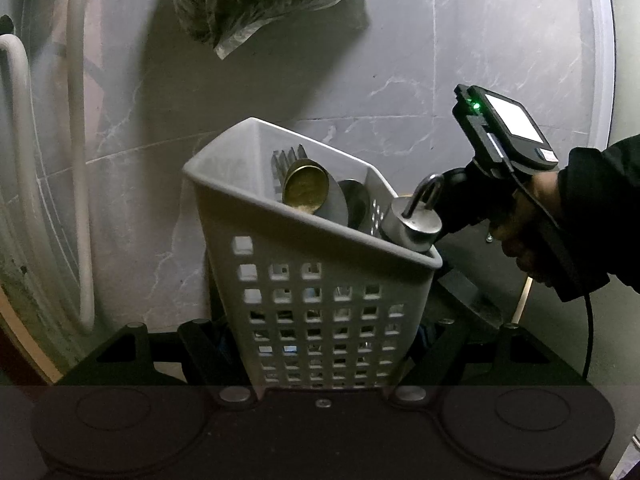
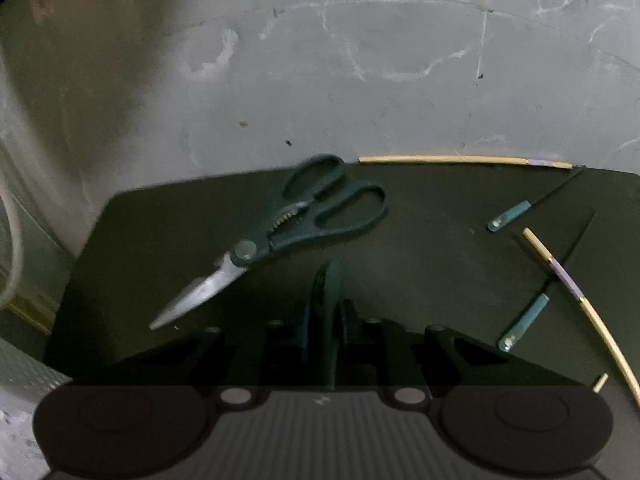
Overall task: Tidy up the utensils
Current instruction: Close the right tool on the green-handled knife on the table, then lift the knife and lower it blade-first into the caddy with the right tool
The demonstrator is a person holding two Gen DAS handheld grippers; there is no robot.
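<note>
Left gripper point(image 1: 324, 344) fingers clamped on load; right gripper point(image 2: 326, 312) fingers pinched nearly together.

A dark mat point(image 2: 420, 232) lies on the grey marbled floor point(image 2: 360, 80). On it, ahead and left of the right jaws, lie scissors point(image 2: 280, 236); to their right lie two chopsticks point(image 2: 464, 159) point(image 2: 576, 300) and two teal-handled tools point(image 2: 510, 216) point(image 2: 524, 322). The basket point(image 1: 320, 300), between the left jaws, stands tilted.

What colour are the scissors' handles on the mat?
Dark green; the scissors show best in the right wrist view.
</note>
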